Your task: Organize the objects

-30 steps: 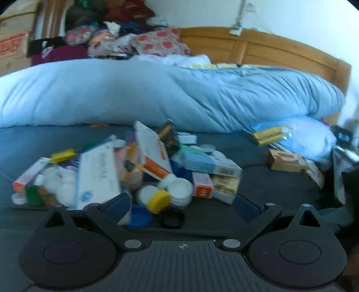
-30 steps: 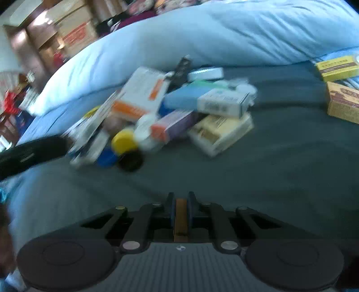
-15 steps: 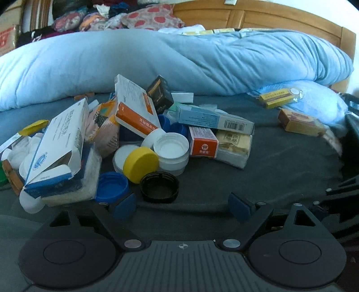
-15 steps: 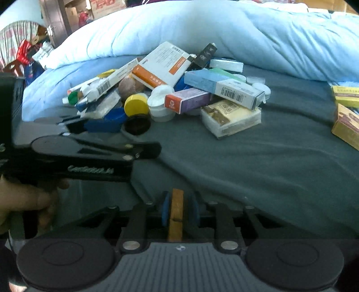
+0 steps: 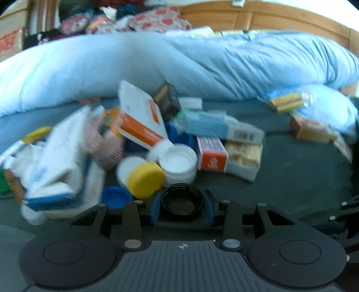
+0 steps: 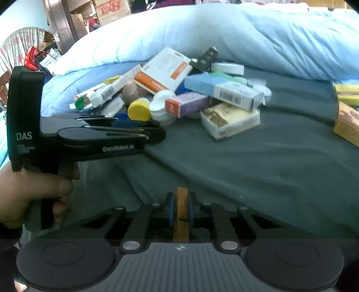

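A pile of medicine boxes, tubes and jar lids lies on the dark grey bed sheet [image 5: 291, 179]. My left gripper [image 5: 182, 204] has closed its blue pads on a black jar lid [image 5: 182, 201] at the pile's near edge, beside a yellow lid [image 5: 145, 179], a blue lid [image 5: 115, 197] and a white jar [image 5: 178, 164]. My right gripper [image 6: 181, 209] is shut on a thin orange-brown flat piece [image 6: 181, 215], held above the sheet in front of the pile. The left gripper [image 6: 143, 125] also shows from the side in the right wrist view, held by a hand [image 6: 33, 193].
A rolled light-blue duvet [image 5: 179, 67] runs behind the pile. Yellow and brown boxes [image 6: 345, 112] lie to the right, near a blue pillow [image 5: 325, 107]. A wooden headboard [image 5: 269, 15], clothes and cardboard boxes stand at the back.
My left gripper moved forward to the pile and closed from wide open onto the black lid. My right gripper stayed shut on the orange-brown piece and shifted slightly.
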`<state>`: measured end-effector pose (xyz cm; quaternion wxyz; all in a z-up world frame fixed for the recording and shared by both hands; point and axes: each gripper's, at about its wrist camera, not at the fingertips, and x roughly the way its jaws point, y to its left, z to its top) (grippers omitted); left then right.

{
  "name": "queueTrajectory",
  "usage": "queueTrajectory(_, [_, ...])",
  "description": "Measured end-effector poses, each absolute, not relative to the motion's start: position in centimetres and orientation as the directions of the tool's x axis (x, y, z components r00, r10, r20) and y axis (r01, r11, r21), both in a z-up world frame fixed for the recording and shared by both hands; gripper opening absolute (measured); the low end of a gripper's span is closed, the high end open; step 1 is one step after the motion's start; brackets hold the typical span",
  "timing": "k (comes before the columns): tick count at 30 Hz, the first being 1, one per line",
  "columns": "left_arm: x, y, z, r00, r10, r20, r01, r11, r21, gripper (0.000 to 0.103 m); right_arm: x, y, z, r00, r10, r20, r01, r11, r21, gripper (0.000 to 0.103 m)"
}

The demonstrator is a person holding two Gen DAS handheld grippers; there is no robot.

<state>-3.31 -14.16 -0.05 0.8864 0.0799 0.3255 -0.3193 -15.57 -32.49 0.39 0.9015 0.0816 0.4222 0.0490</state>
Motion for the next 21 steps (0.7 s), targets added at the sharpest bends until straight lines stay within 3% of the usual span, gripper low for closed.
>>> queueTrajectory(7, [-4.9,-9.3,2.5,0.667,-0.428,-0.610,0.536,0.844,-0.006,0.040,-15.1,-30.6,3.3,0.702,0.184,-0.688,-0.090,0.981,0.171,0.014])
queueTrajectory(16, [-4.2,2.7,4.1,0.801,-0.202,-0.563,0.252,0.968,0.011,0.043,-8.2,-19.0,3.2,0.727,0.460,-0.510,-0.434,0.883,0.177,0.015])
queueTrajectory(18, [-3.1,4.9,4.1,0.858,-0.128,-0.497,0.175,0.983,0.050,0.071,-5.6,-16.1,2.6,0.753,0.472,-0.458,-0.479,0.871,0.109,0.019])
queueTrajectory(19, [-2.6,5.7,3.8,0.884,-0.094,-0.458,0.140,0.988,0.069,0.100,-4.0,-14.9,2.1,0.754,0.465,-0.463,-0.489,0.869,0.077,0.026])
queueTrajectory(21, [-1.1,7.0,2.7,0.912,-0.050,-0.408,0.100,0.990,0.103,0.103,-1.3,-13.0,0.8,0.755,0.455,-0.471,-0.500,0.865,0.033,0.034])
